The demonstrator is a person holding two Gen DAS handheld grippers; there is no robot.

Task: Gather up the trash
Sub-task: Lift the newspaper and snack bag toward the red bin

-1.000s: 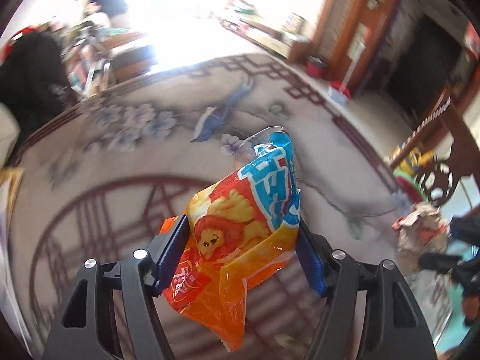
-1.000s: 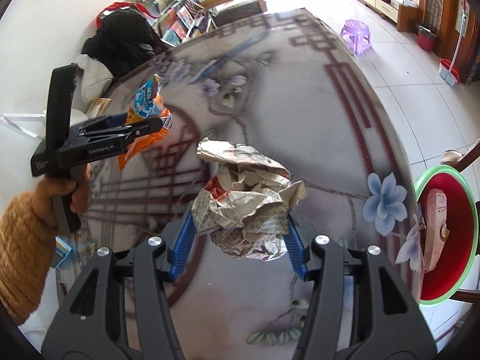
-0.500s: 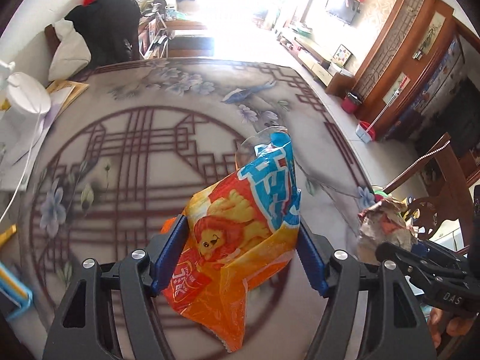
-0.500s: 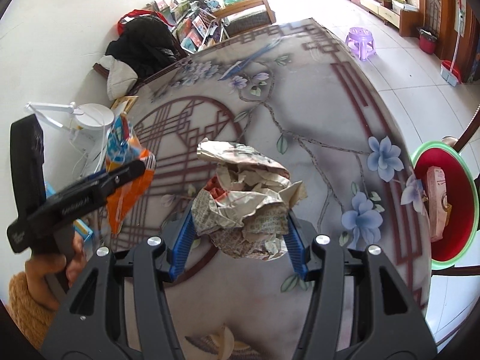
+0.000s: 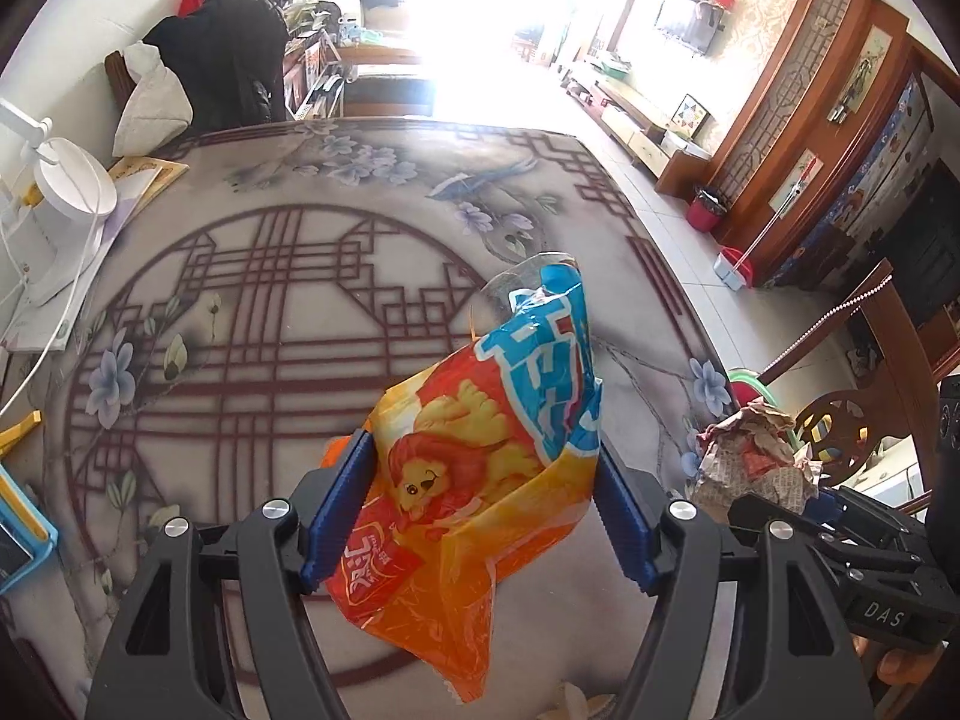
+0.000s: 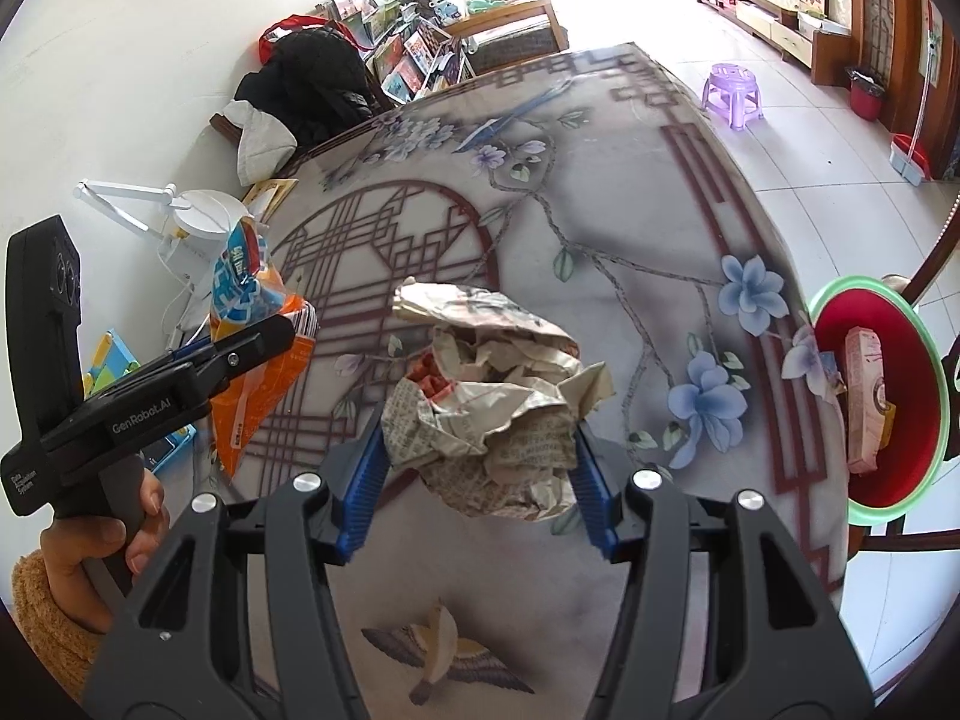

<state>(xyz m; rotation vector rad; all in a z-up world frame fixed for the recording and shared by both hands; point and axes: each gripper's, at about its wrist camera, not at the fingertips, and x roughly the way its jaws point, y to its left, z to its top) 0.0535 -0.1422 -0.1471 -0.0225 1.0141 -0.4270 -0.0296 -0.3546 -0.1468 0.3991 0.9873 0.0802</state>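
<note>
The left gripper [image 5: 483, 504] has its blue jaws pinching an orange snack bag [image 5: 480, 480]. The right gripper [image 6: 477, 474] has its jaws pinching a ball of crumpled newspaper [image 6: 492, 402]. Both pieces of trash hang in the air above the flowery table [image 6: 630, 192].

The red bin with a green rim [image 6: 870, 408] sits past the table's edge, at about 3 o'clock in the right wrist view (a pink packet is already inside). To do this step well, each gripper probably should hold tight until its trash is right over the bin's mouth, then let go. The paper ball is nearer, so it may go first.

The table edge at 3 o'clock is close to the bin, and a brown chair [image 5: 840, 432] stands just beside it. The tabletop between the grippers and that edge looks bare. The white lamp [image 6: 198, 216] at 10 o'clock is well apart.
</note>
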